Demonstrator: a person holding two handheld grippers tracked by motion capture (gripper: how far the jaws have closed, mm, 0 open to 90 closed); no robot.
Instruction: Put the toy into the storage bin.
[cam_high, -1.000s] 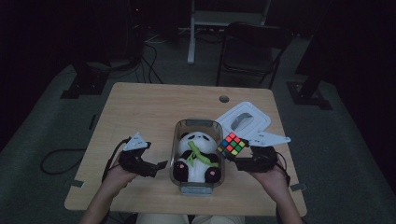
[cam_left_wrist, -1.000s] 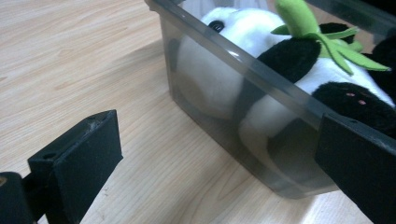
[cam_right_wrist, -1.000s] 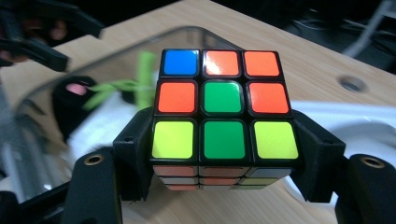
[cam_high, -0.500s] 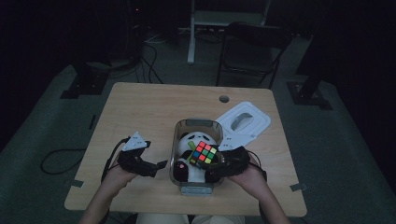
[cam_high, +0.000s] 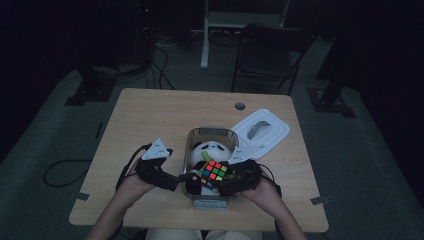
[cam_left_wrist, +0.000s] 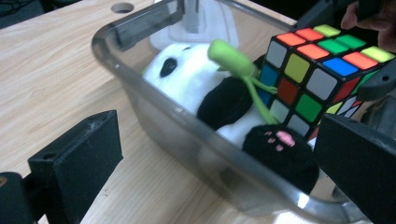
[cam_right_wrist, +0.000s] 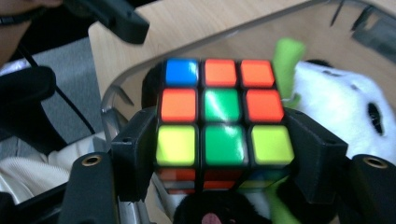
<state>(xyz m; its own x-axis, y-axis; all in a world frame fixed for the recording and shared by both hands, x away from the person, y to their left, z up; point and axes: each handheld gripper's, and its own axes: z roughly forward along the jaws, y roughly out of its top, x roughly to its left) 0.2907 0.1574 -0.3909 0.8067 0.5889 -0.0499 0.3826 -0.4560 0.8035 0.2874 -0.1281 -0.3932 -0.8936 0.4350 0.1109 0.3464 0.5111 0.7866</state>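
A clear plastic container (cam_high: 210, 131) stands at the table's near middle with a panda plush (cam_high: 212, 150) lying in it. The panda (cam_left_wrist: 187, 74) has a green stalk (cam_left_wrist: 233, 58) on its chest. My right gripper (cam_high: 220, 180) is shut on a Rubik's cube (cam_high: 215, 171) and holds it over the container's near half, just above the panda. In the right gripper view the pads (cam_right_wrist: 140, 154) press the cube (cam_right_wrist: 222, 112) from both sides. My left gripper (cam_high: 182, 179) is at the container's near left wall, jaws wide open, with the container's rim (cam_left_wrist: 107, 46) running between them.
The container's white lid (cam_high: 262, 131) lies on the table to the right behind it. A cable hole (cam_high: 240, 106) is near the far edge. A dark chair (cam_high: 270, 50) stands on the floor beyond the table. Bare wood lies to the left and far side.
My right gripper has carried the cube leftward, from beside the container's right wall to above the panda inside it. The left gripper has barely shifted.
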